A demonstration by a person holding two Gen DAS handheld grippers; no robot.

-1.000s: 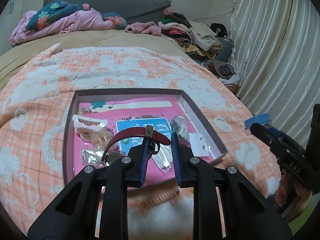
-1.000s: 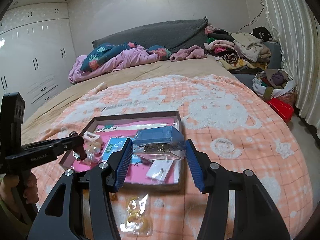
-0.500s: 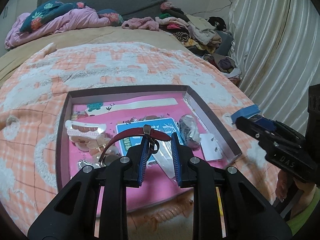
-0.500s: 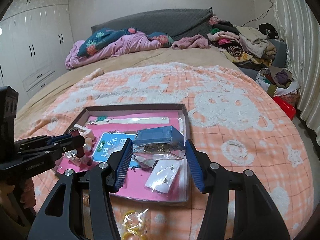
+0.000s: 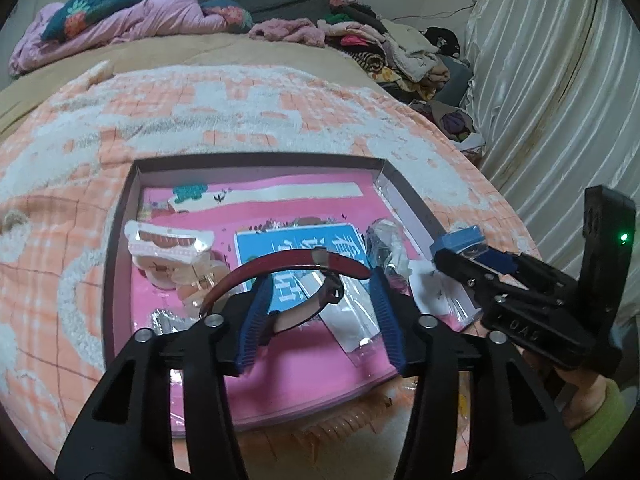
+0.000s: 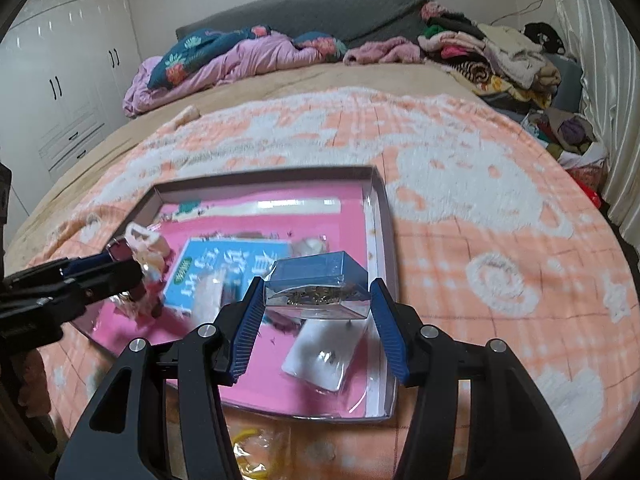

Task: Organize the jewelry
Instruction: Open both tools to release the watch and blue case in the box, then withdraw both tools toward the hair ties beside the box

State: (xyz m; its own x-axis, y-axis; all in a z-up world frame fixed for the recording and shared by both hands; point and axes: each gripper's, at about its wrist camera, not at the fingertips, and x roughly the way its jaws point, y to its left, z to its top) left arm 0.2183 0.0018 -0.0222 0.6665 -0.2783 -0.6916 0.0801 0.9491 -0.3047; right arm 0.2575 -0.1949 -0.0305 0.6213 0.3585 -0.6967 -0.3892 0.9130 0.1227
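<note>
My left gripper (image 5: 320, 312) is opening its jaws; the red watch strap (image 5: 296, 266) arches between and just ahead of them, its buckle dangling in the gap, pads apparently off it. My right gripper (image 6: 316, 316) clamps the blue-lidded clear box (image 6: 318, 284) of small gold pieces, jaws partway apart. Below both lies the pink-lined tray (image 5: 120, 240), crowded: a blue card (image 5: 296, 248) under the strap, hair clips (image 5: 168, 244) left of my left jaws, a white packet (image 6: 324, 356) beneath the box.
</note>
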